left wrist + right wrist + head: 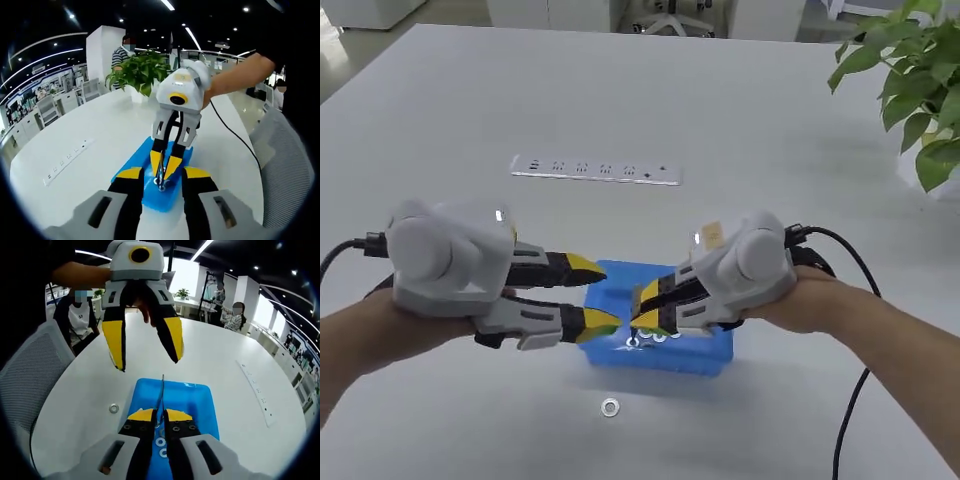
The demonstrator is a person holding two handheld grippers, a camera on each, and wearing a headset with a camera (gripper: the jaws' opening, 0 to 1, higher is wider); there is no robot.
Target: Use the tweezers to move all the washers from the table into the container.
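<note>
White table [740, 130] fills the scene, with a power strip [595, 170] far from the person and a plant [915, 90] at the right edge. The blue container [710, 352] stands near the person, and several washers [161, 442] lie inside it. One washer [610, 406] lies on the bare table just in front of the container, on the person's side.

The right gripper [638, 308] has its jaws pressed together on the tweezers [161, 395], and the thin tips point down over the container. The tips are too small to tell whether they carry a washer. The left gripper [610, 295] hovers opposite, above the container, with its jaws spread and holding nothing.

I judge that the task is almost done and that the washer on the table is the last one. If the tips carry something, it is better to release it low over the container floor so that it does not bounce out. For the last washer, the tips should come down at a flat angle and take it across the rim. The squeeze should be slow, because a flat ring slides easily on a smooth top. The left gripper can steady the container wall while the right one works.
</note>
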